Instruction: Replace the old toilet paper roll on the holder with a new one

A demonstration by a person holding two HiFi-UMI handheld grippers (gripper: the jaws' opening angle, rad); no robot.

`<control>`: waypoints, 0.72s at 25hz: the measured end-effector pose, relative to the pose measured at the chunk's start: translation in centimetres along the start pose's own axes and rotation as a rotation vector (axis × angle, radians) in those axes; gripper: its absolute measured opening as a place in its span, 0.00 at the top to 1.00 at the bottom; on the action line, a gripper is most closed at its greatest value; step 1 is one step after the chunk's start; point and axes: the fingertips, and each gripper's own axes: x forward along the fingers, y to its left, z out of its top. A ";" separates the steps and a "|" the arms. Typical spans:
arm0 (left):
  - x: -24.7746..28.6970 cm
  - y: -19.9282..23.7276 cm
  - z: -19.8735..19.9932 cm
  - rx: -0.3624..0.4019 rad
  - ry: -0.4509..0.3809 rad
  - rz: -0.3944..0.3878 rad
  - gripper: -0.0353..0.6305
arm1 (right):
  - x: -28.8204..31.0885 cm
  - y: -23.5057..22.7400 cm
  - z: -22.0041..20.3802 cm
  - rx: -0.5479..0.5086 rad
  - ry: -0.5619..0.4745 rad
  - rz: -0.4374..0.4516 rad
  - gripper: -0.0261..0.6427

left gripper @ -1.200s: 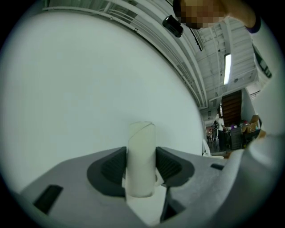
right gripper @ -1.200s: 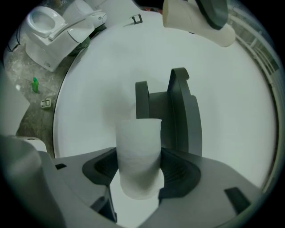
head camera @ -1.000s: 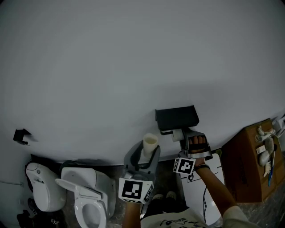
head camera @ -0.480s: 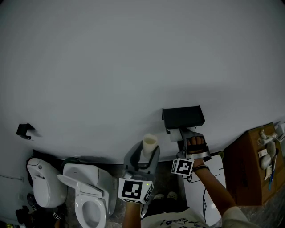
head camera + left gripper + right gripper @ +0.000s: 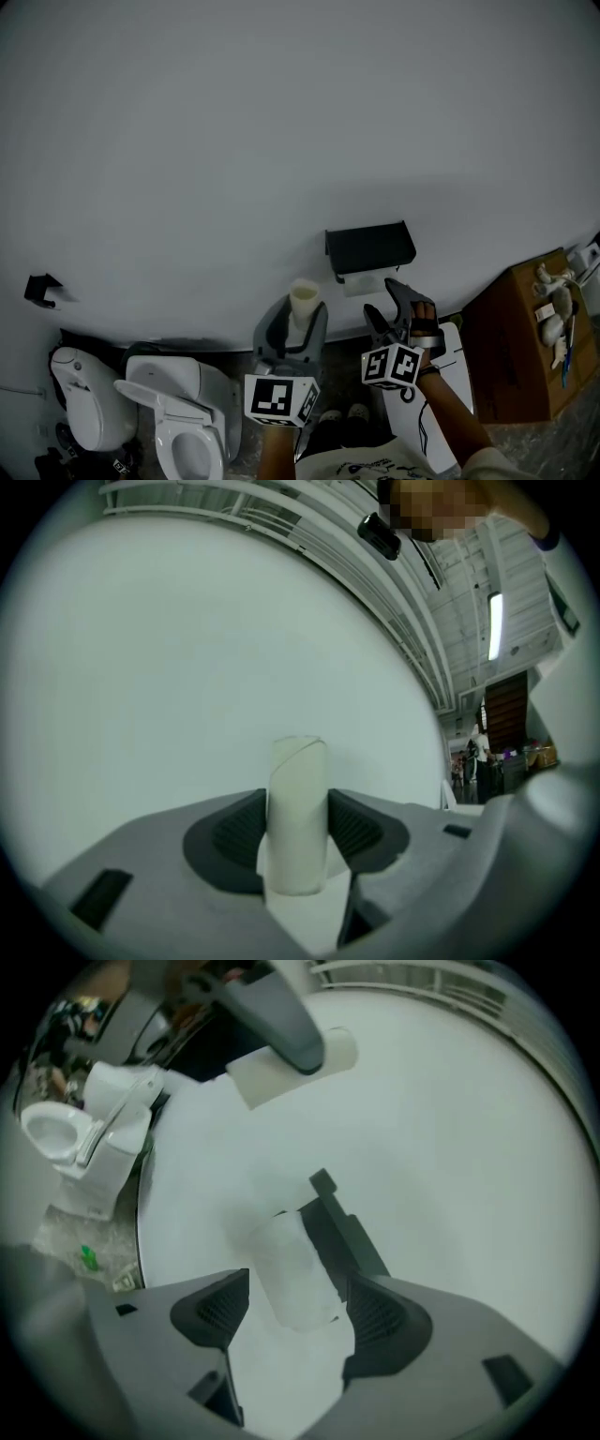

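Left gripper [image 5: 298, 831] jaws clamp an upright cream tube [image 5: 298, 780]; right gripper [image 5: 298, 1316] jaws are opening around the white roll [image 5: 289, 1267] on the black holder [image 5: 345, 1234], not pressing it.

A speckled grey floor [image 5: 562, 445] runs along the foot of a plain pale wall [image 5: 281, 141]. At the left, against the wall, stands a white toilet [image 5: 178, 422] with its lid raised. Another white fixture [image 5: 82, 394] stands just beside it, farther left. At the right stands a brown box [image 5: 511, 356], with a flat white panel [image 5: 455, 375] just to its left.
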 end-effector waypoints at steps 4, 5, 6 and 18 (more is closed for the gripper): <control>0.5 -0.1 0.5 0.004 -0.013 0.003 0.64 | -1.9 -3.0 0.3 0.299 -0.071 -0.003 0.49; 0.6 -0.1 0.6 0.007 -0.017 0.003 0.64 | -2.3 -3.9 0.4 0.379 -0.096 -0.006 0.49; 0.6 -0.1 0.7 0.012 -0.020 0.005 0.64 | -2.8 -4.7 0.5 0.463 -0.124 -0.009 0.49; 1.8 0.5 1.3 0.006 -0.039 0.064 0.64 | -6.2 -11.0 -2.9 1.080 -0.268 -0.195 0.86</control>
